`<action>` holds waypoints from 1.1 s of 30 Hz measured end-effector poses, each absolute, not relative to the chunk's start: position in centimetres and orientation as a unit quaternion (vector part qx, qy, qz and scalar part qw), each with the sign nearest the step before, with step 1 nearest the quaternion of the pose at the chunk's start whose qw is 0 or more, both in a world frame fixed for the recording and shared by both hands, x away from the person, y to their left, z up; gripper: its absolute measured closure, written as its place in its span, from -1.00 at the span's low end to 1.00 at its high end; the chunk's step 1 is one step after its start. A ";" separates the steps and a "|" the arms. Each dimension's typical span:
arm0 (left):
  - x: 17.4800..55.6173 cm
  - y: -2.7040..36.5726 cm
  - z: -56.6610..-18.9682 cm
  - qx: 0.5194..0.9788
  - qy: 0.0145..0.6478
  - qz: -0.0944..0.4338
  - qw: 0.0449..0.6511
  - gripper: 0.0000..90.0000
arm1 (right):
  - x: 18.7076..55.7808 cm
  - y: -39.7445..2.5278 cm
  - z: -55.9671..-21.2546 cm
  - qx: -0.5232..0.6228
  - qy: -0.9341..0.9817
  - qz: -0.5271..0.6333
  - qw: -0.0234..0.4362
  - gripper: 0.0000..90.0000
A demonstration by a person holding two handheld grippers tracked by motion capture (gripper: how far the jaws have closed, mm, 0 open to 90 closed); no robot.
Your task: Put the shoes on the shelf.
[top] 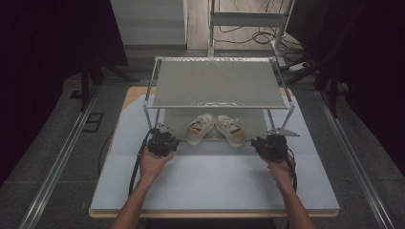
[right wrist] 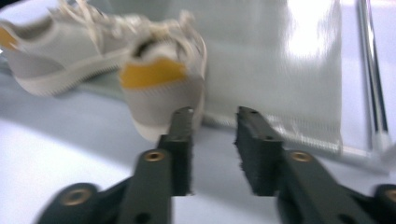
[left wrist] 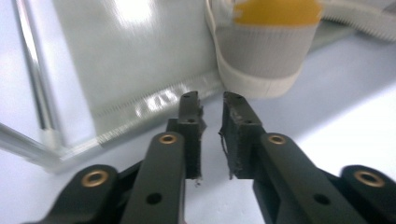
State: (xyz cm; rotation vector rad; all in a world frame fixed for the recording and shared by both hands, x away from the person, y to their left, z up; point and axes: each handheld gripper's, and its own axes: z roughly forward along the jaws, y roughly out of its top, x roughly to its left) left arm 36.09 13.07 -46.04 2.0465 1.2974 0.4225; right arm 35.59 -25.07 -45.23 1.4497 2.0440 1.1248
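Under the rack's lower shelf [top: 258,125], reach each parted, empty gripper [top: 163,141] [top: 268,144] squarely to its sneaker's [top: 198,129] [top: 231,130] heel; close evenly.

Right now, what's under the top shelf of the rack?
Two pale shoes with yellow heel tabs, the left shoe and the right shoe, sit on the lower shelf. The top shelf covers whatever lies farther back.

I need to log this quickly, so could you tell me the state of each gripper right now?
Left gripper: jaws a narrow gap apart, holding nothing.
Right gripper: open, holding nothing.
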 end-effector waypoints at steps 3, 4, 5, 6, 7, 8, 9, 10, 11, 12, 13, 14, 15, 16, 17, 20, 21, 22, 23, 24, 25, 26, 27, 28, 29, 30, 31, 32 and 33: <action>36.7 13.0 -46.8 0.783 0.503 0.140 0.339 0.84 | 35.9 -25.1 -46.5 0.514 0.741 0.388 0.189 0.86; 36.9 12.8 -47.0 0.783 0.504 0.138 0.338 0.84 | 35.9 -24.9 -46.7 0.513 0.744 0.385 0.186 0.88; 37.0 12.7 -47.1 0.784 0.503 0.135 0.338 0.84 | 35.9 -24.9 -46.7 0.513 0.744 0.385 0.186 0.88; 37.0 12.5 -47.2 0.786 0.501 0.132 0.338 0.84 | 36.0 -24.6 -47.0 0.507 0.749 0.386 0.183 0.91; 37.1 12.3 -47.2 0.786 0.500 0.131 0.339 0.84 | 36.0 -24.6 -47.0 0.507 0.749 0.386 0.183 0.91; 37.1 12.1 -47.2 0.788 0.497 0.131 0.338 0.84 | 35.9 -24.2 -47.2 0.501 0.753 0.385 0.183 0.91; 37.1 12.0 -47.2 0.789 0.497 0.130 0.337 0.84 | 35.9 -24.2 -47.2 0.501 0.753 0.385 0.183 0.91; 37.1 11.8 -47.2 0.788 0.497 0.128 0.340 0.84 | 35.9 -24.0 -47.2 0.499 0.754 0.384 0.184 0.91; 37.1 11.7 -47.3 0.789 0.496 0.128 0.339 0.84 | 35.9 -23.7 -47.3 0.498 0.754 0.387 0.183 0.91; 37.1 11.6 -47.3 0.791 0.495 0.127 0.338 0.84 | 35.9 -23.7 -47.3 0.498 0.754 0.387 0.183 0.91; 37.2 11.6 -47.3 0.791 0.495 0.127 0.337 0.84 | 35.9 -23.6 -47.3 0.496 0.754 0.389 0.183 0.91; 37.2 11.5 -47.4 0.790 0.496 0.127 0.337 0.84 | 35.9 -23.6 -47.3 0.496 0.754 0.390 0.184 0.91; 37.3 11.4 -47.4 0.789 0.497 0.128 0.337 0.84 | 36.0 -23.5 -47.4 0.497 0.752 0.390 0.186 0.91; 37.3 11.4 -47.4 0.787 0.500 0.128 0.339 0.84 | 36.0 -23.5 -47.4 0.499 0.751 0.391 0.186 0.91; 37.4 11.4 -47.4 0.787 0.499 0.128 0.339 0.84 | 36.0 -23.5 -47.4 0.499 0.751 0.391 0.186 0.91; 37.5 11.2 -47.4 0.788 0.499 0.127 0.337 0.85 | 36.2 -23.4 -47.5 0.499 0.752 0.387 0.189 0.92; 37.6 11.2 -47.4 0.788 0.499 0.127 0.336 0.85 | 36.3 -23.3 -47.5 0.498 0.753 0.386 0.189 0.93; 37.7 11.1 -47.4 0.790 0.498 0.127 0.334 0.85 | 36.3 -23.3 -47.5 0.498 0.753 0.386 0.189 0.93; 37.8 10.9 -47.4 0.792 0.496 0.123 0.335 0.85 | 36.4 -23.2 -47.5 0.498 0.754 0.386 0.189 0.93; 37.8 10.8 -47.3 0.792 0.497 0.125 0.332 0.86 | 36.5 -23.0 -47.6 0.496 0.755 0.385 0.188 0.93; 37.8 10.8 -47.3 0.793 0.496 0.127 0.330 0.86 | 36.5 -22.9 -47.6 0.496 0.755 0.385 0.188 0.93; 37.9 10.7 -47.2 0.795 0.495 0.127 0.327 0.87 | 36.7 -22.7 -47.7 0.494 0.757 0.385 0.186 0.93; 37.9 10.7 -47.2 0.795 0.495 0.127 0.327 0.87 | 36.7 -22.7 -47.7 0.494 0.757 0.385 0.186 0.93; 37.9 10.7 -47.2 0.795 0.495 0.126 0.327 0.87 | 36.7 -22.5 -47.8 0.493 0.757 0.385 0.187 0.93; 37.9 10.7 -47.2 0.796 0.495 0.125 0.327 0.87 | 36.7 -22.5 -47.8 0.493 0.757 0.385 0.187 0.93; 37.9 10.7 -47.1 0.796 0.495 0.124 0.326 0.87 | 36.7 -22.5 -47.7 0.492 0.758 0.386 0.187 0.94; 38.0 10.6 -47.1 0.796 0.495 0.125 0.326 0.87 | 36.7 -22.5 -47.7 0.492 0.758 0.386 0.187 0.94; 38.0 10.6 -47.1 0.795 0.496 0.124 0.326 0.87 | 36.7 -22.5 -47.7 0.492 0.758 0.386 0.187 0.94; 38.0 10.5 -47.1 0.797 0.493 0.119 0.328 0.87 | 36.7 -22.5 -47.7 0.492 0.758 0.387 0.186 0.96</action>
